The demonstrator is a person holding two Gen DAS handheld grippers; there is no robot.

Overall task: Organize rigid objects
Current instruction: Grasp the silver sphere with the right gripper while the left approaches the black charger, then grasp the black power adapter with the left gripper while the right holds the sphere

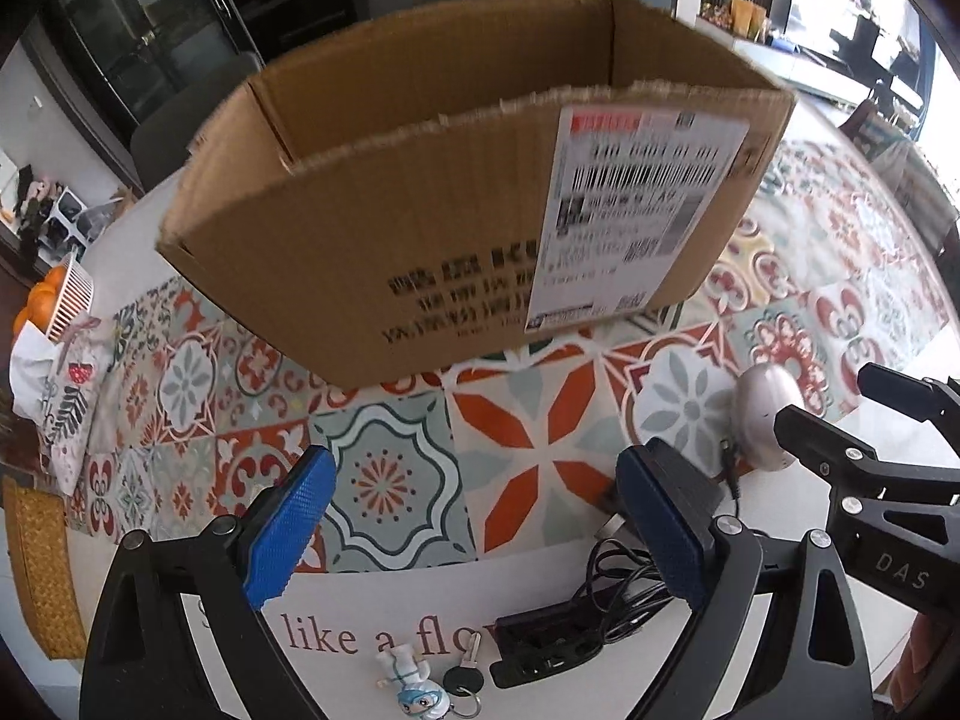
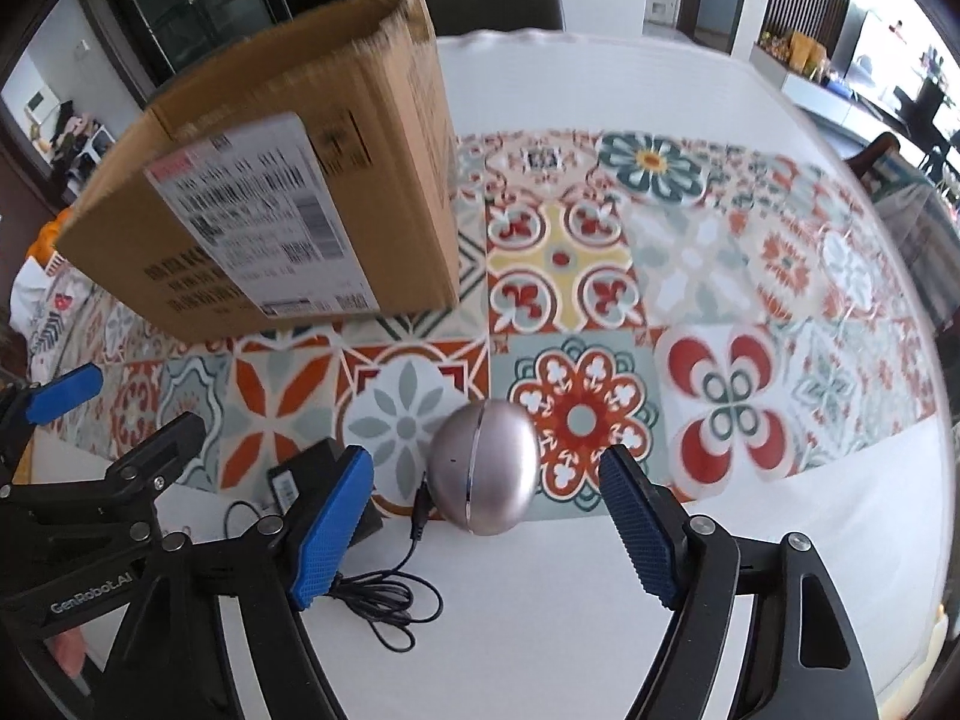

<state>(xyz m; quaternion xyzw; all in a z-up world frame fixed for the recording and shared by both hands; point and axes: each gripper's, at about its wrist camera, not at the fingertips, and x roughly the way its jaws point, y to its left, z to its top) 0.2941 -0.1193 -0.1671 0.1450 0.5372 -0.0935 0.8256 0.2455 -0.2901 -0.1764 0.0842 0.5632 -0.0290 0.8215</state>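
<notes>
Approaching the pick: right gripper (image 2: 486,516), fingers spread, straddles the silver egg (image 2: 485,468) on the counter (image 2: 540,600) without touching. Left gripper (image 1: 474,516), fingers spread and empty, hovers beside the adapter (image 1: 690,480). Next: close on egg, carry to box (image 2: 288,180).

Two wrist fisheyes look steeply down, close over a patterned table (image 1: 528,438); both share the cardboard box (image 1: 456,192) and, apparently, the silver egg-shaped device (image 2: 483,474).

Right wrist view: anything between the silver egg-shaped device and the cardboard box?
Nothing: only bare patterned tablecloth separates the silver egg-shaped device from the cardboard box.
</notes>
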